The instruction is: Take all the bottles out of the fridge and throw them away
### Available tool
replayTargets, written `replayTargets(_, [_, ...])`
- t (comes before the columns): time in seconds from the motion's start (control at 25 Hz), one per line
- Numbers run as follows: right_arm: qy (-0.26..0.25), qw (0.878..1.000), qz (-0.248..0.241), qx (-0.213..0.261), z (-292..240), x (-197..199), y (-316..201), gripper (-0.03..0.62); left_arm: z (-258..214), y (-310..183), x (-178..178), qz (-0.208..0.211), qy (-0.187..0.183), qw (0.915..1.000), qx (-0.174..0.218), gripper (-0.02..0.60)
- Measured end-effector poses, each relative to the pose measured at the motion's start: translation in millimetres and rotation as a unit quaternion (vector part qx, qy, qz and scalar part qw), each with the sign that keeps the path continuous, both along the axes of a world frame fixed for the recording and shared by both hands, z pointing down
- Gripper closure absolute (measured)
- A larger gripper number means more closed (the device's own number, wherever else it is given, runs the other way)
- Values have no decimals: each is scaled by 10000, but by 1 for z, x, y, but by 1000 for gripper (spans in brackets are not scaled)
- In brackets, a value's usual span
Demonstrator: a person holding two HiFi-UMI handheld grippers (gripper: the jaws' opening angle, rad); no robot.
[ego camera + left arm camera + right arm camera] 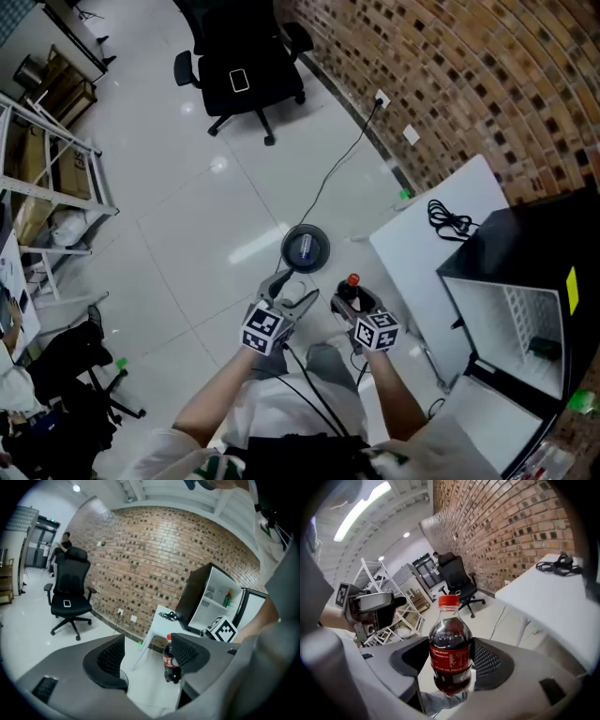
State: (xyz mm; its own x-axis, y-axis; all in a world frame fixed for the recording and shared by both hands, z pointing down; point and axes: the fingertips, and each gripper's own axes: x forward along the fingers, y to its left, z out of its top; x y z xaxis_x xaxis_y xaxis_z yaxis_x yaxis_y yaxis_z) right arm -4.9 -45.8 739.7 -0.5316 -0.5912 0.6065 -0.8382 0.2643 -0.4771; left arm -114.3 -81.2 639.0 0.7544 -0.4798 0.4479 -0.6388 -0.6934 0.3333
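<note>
Bottle [450,641] sits clamped in right gripper [352,300], left gripper [145,658] gaping empty: centre it over bin [287,248], seemingly one inside already, before releasing.

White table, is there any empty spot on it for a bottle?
Yes. The white table is bare from the black cable out to its floor-side edges. It is crowded only where the cable lies, beside the fridge.
</note>
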Motion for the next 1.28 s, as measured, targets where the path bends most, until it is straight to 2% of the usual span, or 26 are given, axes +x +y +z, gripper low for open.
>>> replayTargets(0.2, [368, 9945, -164, -970, 128, -29, -22, 295, 111, 10, -20, 225, -546, 9962, -633, 281])
replayTargets(0.4, [439, 9890, 65, -1411, 259, -63, -64, 299, 215, -9, -49, 222, -729, 9901, -1177, 285])
replayTargets(0.52, [656, 9826, -48, -1737, 341, -76, -80, 301, 268, -23, -59, 301, -850, 9879, -1261, 285])
replayTargets(0.72, [1298, 9596, -679, -2404, 455, -77, -60, 301, 357, -39, -76, 214, -1052, 9851, -1340, 285])
replayTargets(0.8, [1256, 9630, -658, -2292, 473, -73, -65, 324, 379, -46, -80, 153, -1079, 9842, -1397, 285])
replayTargets(0.84, [1141, 9681, -483, -2178, 476, -69, -72, 404, 385, -48, -80, 56, -1023, 9841, -1453, 285])
replayTargets(0.88, [1013, 9724, -257, -2087, 476, -66, -77, 419, 387, -50, -81, -84, -943, 9838, -1525, 285])
replayTargets(0.96, [855, 9750, 109, -2048, 473, -65, -79, 407, 386, -50, -85, -367, -859, 9818, -1652, 285])
replayTargets(1.04, [874, 9740, 206, -2079, 463, -64, -72, 356, 379, -48, -84, -470, -903, 9798, -1721, 285])
replayTargets(1.16, [784, 9759, 186, -2029, 428, -64, -66, 347, 358, -43, -73, -346, -938, 9793, -1760, 285])
replayTargets(1.28, [611, 9794, 226, -1911, 380, -66, -58, 310, 327, -42, -62, -178, -886, 9807, -1732, 285])
